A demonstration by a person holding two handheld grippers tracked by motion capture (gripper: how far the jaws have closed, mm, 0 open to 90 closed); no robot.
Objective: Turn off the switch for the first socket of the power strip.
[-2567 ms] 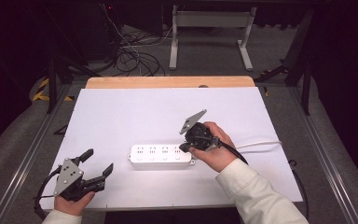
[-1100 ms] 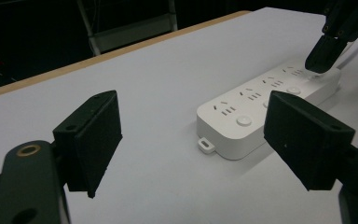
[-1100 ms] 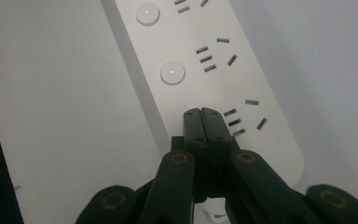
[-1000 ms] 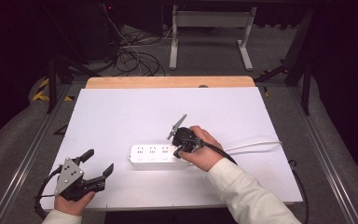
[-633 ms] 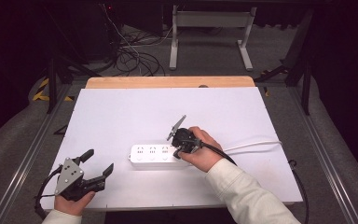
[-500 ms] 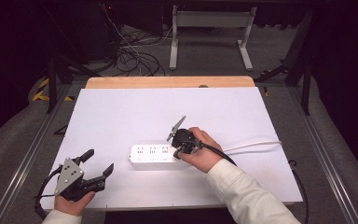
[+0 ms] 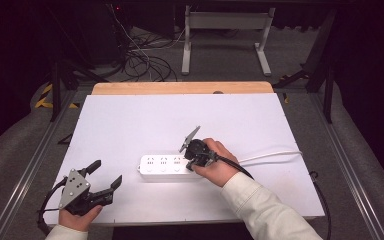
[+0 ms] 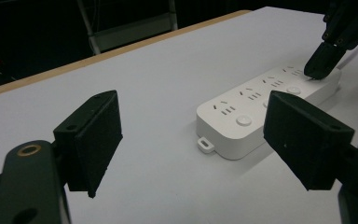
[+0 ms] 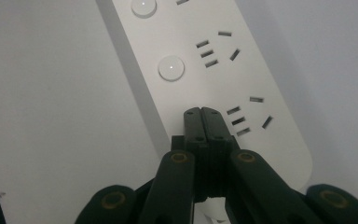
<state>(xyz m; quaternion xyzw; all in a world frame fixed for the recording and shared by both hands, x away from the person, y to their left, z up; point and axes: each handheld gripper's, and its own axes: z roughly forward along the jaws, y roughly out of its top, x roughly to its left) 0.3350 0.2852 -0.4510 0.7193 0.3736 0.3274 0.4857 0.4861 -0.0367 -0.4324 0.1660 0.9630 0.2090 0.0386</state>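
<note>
A white power strip (image 7: 162,166) lies flat on the white table (image 7: 180,120), its white cord (image 7: 270,155) running off to the right. My right gripper (image 7: 192,161) is shut and points down, its tips resting on the strip's right end. In the right gripper view the closed tips (image 9: 202,112) touch the strip (image 9: 214,60) beside a socket, in line with the round buttons (image 9: 171,67). My left gripper (image 7: 106,173) stands open near the front left edge with nothing between its fingers. In its own view the strip (image 8: 242,116) lies ahead, with the right gripper (image 8: 321,63) on it.
A wooden strip (image 7: 180,88) borders the table's far edge. Metal rails run along both sides, with black cables (image 7: 145,60) and a frame on the floor beyond. A black cable (image 7: 240,170) trails from the right gripper over the sleeve.
The right gripper has moved left and down from above the strip's end onto its top, then held still. The left gripper has not moved.
</note>
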